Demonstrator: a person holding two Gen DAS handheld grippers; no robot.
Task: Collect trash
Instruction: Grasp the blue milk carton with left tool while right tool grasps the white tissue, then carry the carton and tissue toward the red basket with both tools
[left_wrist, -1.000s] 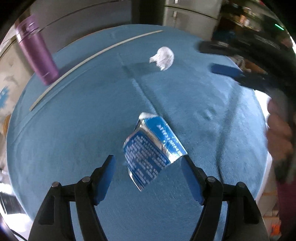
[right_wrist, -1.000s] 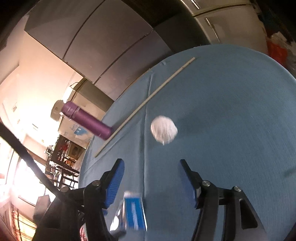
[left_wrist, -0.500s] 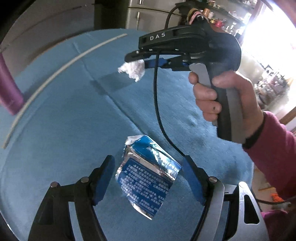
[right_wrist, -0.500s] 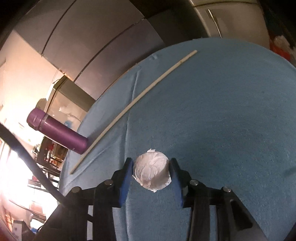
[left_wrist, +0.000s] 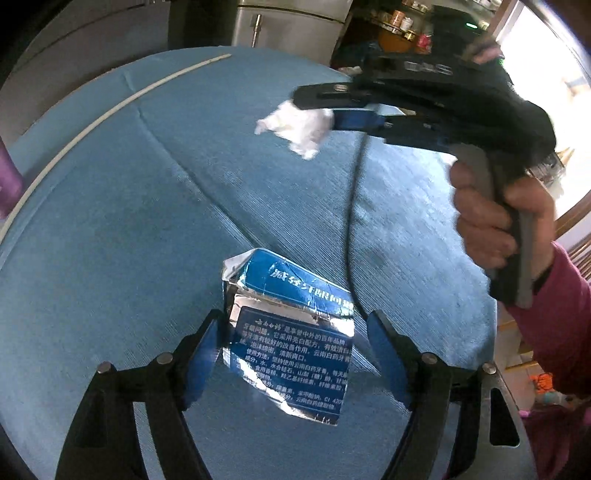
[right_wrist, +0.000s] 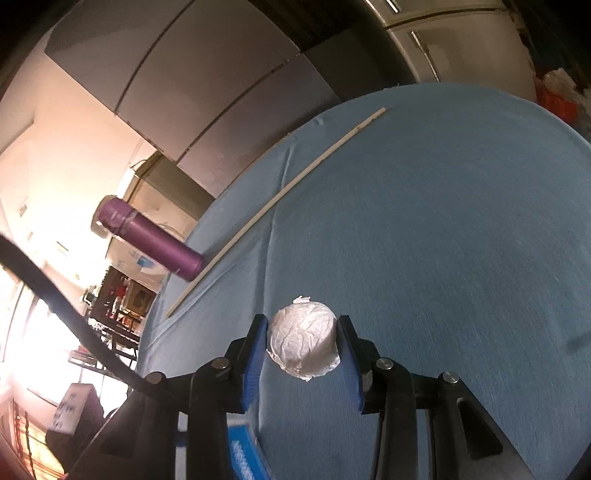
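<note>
A crumpled blue and silver carton (left_wrist: 291, 343) lies on the blue tablecloth (left_wrist: 110, 258). My left gripper (left_wrist: 295, 332) straddles it, jaws opening. The left pad (left_wrist: 203, 354) is next to the carton's edge and the right pad (left_wrist: 384, 358) stands apart. A white crumpled paper ball (right_wrist: 303, 343) is pinched between the pads of my right gripper (right_wrist: 302, 325). In the left wrist view the right gripper (left_wrist: 314, 107) hovers above the table with the paper ball (left_wrist: 295, 127) at its tip, a hand (left_wrist: 491, 221) around its handle. A corner of the carton (right_wrist: 240, 454) shows in the right wrist view.
A purple bottle (right_wrist: 147, 236) stands at the table's left edge beside a long white stick (right_wrist: 280, 206). The right gripper's black cable (left_wrist: 351, 221) hangs down over the carton. A steel fridge (left_wrist: 291, 26) stands beyond the table. A pink sleeve (left_wrist: 554, 314) is at the right.
My right gripper closed on the paper ball and raised it off the cloth. My left gripper sank toward the carton, which now sits between its fingers.
</note>
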